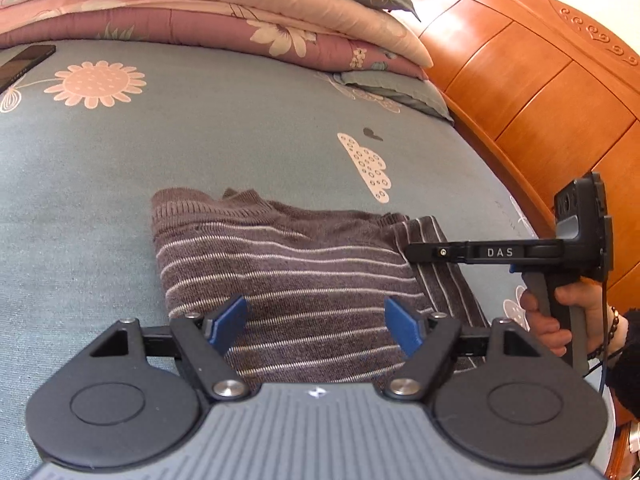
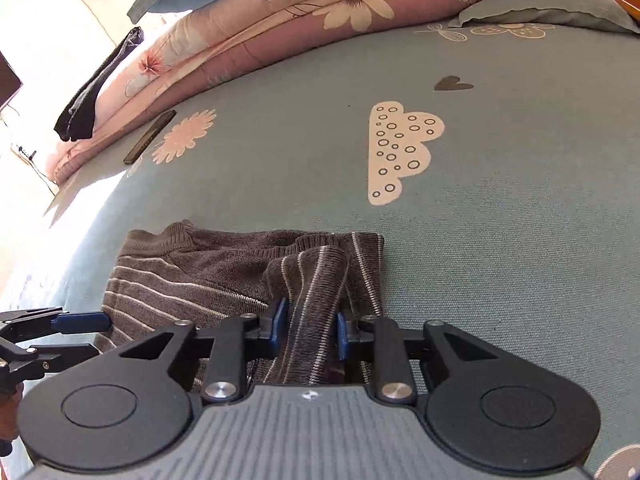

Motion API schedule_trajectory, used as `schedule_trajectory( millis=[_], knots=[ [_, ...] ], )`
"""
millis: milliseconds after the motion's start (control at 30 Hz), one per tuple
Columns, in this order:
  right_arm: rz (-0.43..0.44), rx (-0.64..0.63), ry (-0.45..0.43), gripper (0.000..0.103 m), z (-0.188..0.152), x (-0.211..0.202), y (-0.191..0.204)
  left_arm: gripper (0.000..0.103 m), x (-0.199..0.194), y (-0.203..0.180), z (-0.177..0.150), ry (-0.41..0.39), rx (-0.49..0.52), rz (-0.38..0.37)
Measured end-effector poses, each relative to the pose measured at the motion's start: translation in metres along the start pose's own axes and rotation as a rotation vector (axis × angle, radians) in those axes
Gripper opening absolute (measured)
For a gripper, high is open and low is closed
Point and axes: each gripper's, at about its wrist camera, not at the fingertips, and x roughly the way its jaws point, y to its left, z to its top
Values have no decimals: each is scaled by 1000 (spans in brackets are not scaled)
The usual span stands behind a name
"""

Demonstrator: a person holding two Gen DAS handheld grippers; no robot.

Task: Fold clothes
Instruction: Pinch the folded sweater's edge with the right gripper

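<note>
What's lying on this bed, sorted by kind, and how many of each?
Sweater: 1
Folded quilts: 1 stack
Pillows: 2
Phone: 1
Dark sock: 1, draped on the quilts
Handheld tools: 2
Total: 8

Sweater (image 2: 192,280): brown ribbed knit with thin pale stripes, matt, fuzzy nap; ribbing coarser at the collar, 12 o'clock end.
Bedsheet (image 1: 240,140): blue-grey woven cloth, matt, fine visible weave, flat printed flower and cloud motifs.
Quilts (image 1: 200,12) at 12 o'clock: stitched padded fabric, pink and mauve floral, soft slight sheen.
Headboard (image 1: 540,80) at 2 o'clock in the left wrist view: orange-brown wood, glossy varnish, carved scroll trim.
Left gripper (image 1: 316,326): matt black plastic links, blue rubbery-looking pads, bright metal pivot pins, grey ridged housing.
Right gripper (image 2: 310,332): same build.
Phone (image 2: 150,136) at 10 o'clock: dark, glossy, smooth face.
</note>
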Motion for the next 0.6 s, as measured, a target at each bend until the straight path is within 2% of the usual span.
schedule_trajectory(
  millis=[67, 100, 267, 333, 433, 467, 533, 600],
  knots=[
    [-7, -7, -14, 21, 1, -4, 5, 65, 0, 6, 2, -24, -24, 50],
    [-13, -17, -11, 21, 1, -4, 7, 64, 0, 9, 3, -36, -35, 75],
    [-30, -18, -3, 22, -1, 0, 6, 68, 0, 23, 9, -97, -94, 201],
    [-30, -7, -11, 21, -1, 0, 5, 70, 11, 48, 11, -61, -219, 173],
    [-38, -14, -25, 20, -2, -2, 9, 72, 28, 79, 11, -10, -385, 65],
    [-38, -18, -28, 20, -1, -4, 12, 72, 28, 84, 12, -24, -407, 28],
    [-37, -35, -39, 19, 1, -8, 18, 63, 27, 86, 14, -51, -415, 5],
    [-45, -71, -60, 17, 7, -13, 26, 63, 23, 85, 14, -75, -408, -3]
  ],
)
